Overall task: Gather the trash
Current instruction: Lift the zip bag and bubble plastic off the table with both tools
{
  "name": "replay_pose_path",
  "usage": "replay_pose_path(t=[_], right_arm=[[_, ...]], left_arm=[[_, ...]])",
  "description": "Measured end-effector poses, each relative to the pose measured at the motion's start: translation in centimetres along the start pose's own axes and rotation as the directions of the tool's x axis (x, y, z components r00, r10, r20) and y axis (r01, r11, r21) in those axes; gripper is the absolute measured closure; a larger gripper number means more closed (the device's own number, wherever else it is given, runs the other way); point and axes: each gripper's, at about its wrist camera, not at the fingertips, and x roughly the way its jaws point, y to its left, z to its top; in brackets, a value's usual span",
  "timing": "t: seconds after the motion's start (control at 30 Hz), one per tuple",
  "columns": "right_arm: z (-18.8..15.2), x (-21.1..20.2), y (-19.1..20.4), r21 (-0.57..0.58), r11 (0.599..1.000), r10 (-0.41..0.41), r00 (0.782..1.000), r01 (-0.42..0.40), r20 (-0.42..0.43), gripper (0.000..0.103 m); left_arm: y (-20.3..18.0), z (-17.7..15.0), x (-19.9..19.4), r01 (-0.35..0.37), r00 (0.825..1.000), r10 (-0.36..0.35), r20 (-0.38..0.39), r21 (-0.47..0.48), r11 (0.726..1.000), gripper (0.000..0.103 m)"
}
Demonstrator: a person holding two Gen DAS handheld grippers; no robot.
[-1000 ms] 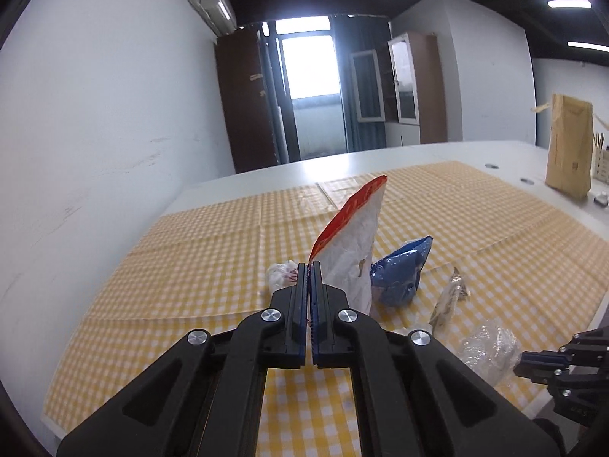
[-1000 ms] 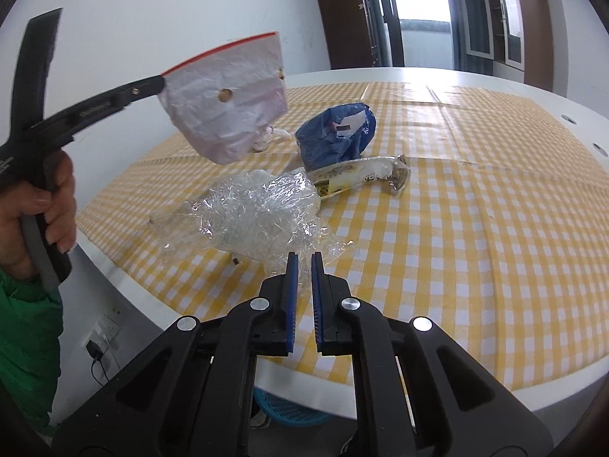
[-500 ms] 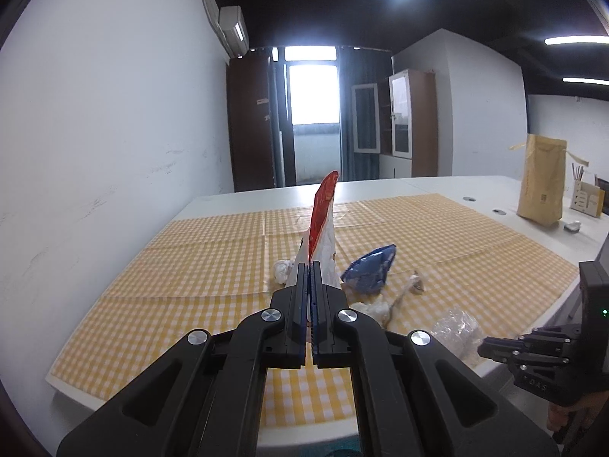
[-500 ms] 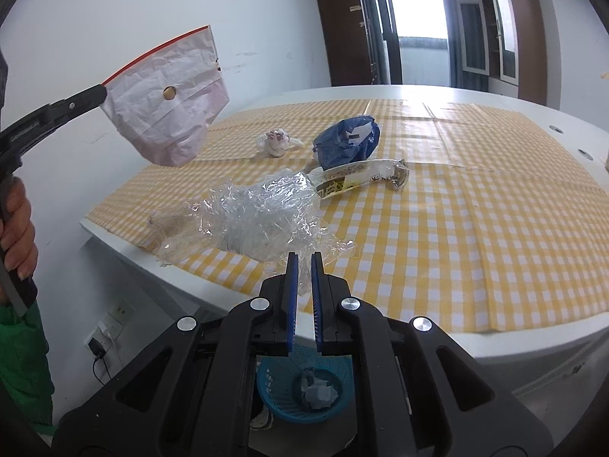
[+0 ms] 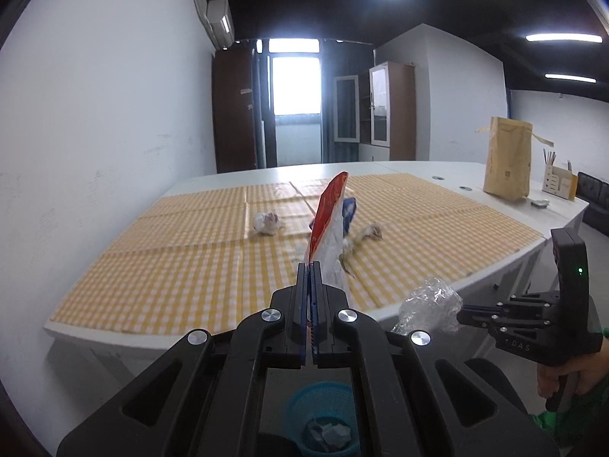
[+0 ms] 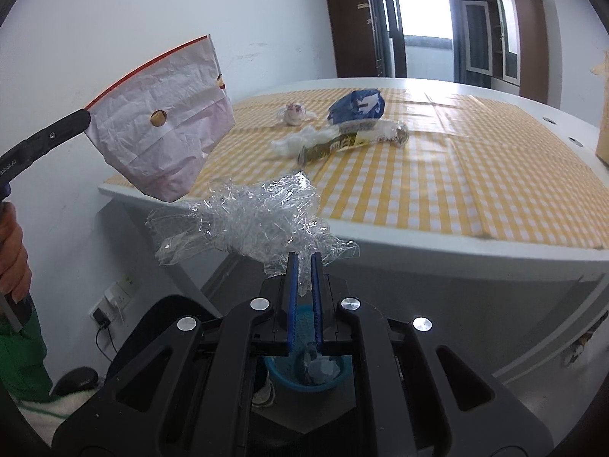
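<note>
My left gripper (image 5: 310, 270) is shut on a red-and-white snack bag (image 5: 327, 228), held in the air in front of the table; the bag also shows in the right wrist view (image 6: 167, 129). My right gripper (image 6: 304, 262) is shut on a crumpled clear plastic wrap (image 6: 251, 224), also lifted off the table, seen in the left wrist view (image 5: 430, 304). A blue trash basket (image 6: 304, 373) with paper in it stands on the floor below both grippers (image 5: 323, 419). On the checked tablecloth (image 6: 437, 175) lie a blue bag (image 6: 357, 104), a long clear wrapper (image 6: 357, 139) and a small crumpled wad (image 6: 295, 112).
A brown paper bag (image 5: 508, 160) and a small box (image 5: 559, 182) stand at the table's far right. A white wall is to the left. The table edge (image 6: 418, 243) lies just ahead of the grippers. A wall socket with a cable (image 6: 110, 301) is low left.
Both grippers have pulled back from the table and off its edge, carrying the snack bag and the plastic wrap. The blue basket on the floor has come into view below them.
</note>
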Motion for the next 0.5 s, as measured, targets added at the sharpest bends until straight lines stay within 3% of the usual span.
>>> replay_pose_path(t=[0.23,0.5], right_arm=[[-3.1,0.0,0.6,-0.024,1.000,0.001,0.998,-0.003,-0.061,0.097],[-7.5,4.2,0.7,-0.017,1.000,0.008,0.980,-0.012,-0.201,0.097]], left_arm=[[-0.6,-3.2,-2.1,0.029,0.999,-0.028,-0.041,0.020,0.999,0.103],[-1.3,-8.4,0.4,0.056,0.982,-0.047,-0.184,0.039,0.998,0.103]])
